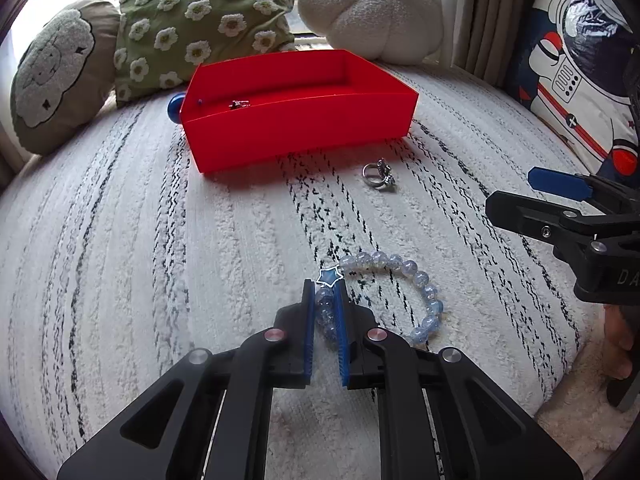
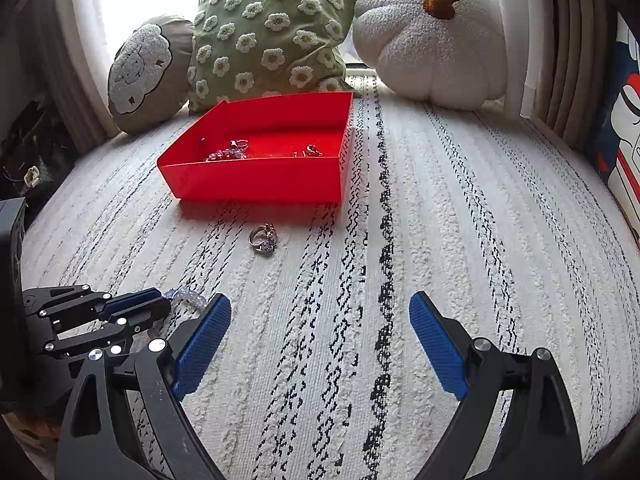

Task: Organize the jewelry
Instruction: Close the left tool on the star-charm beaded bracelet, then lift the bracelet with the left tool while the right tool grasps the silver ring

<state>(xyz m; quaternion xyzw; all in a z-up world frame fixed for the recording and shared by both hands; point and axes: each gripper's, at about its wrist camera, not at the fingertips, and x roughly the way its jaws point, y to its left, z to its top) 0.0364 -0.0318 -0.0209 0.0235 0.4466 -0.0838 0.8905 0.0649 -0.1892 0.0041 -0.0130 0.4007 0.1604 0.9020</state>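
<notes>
- Red tray point(image 2: 256, 184) holds rings and beads
- Ring point(image 2: 263, 239) lies on striped rug point(image 2: 440, 240)
- Left hand-held gripper point(image 1: 325, 300) clamps bead bracelet point(image 1: 420, 280)
- Right hand-held gripper point(image 2: 320, 320) gapes wide, holding nothing

Home interior, likely a bedroom or window seat. Soft white textured cover with black stripes point(image 2: 440, 208), backed by a window with beige curtains point(image 2: 560, 40). Plush cushions along the back: sheep-face pillow point(image 2: 140, 72), green daisy pillow point(image 2: 268, 36), white pumpkin cushion point(image 2: 432, 40). Astronaut-print pillow point(image 1: 576, 80) at the right.
</notes>
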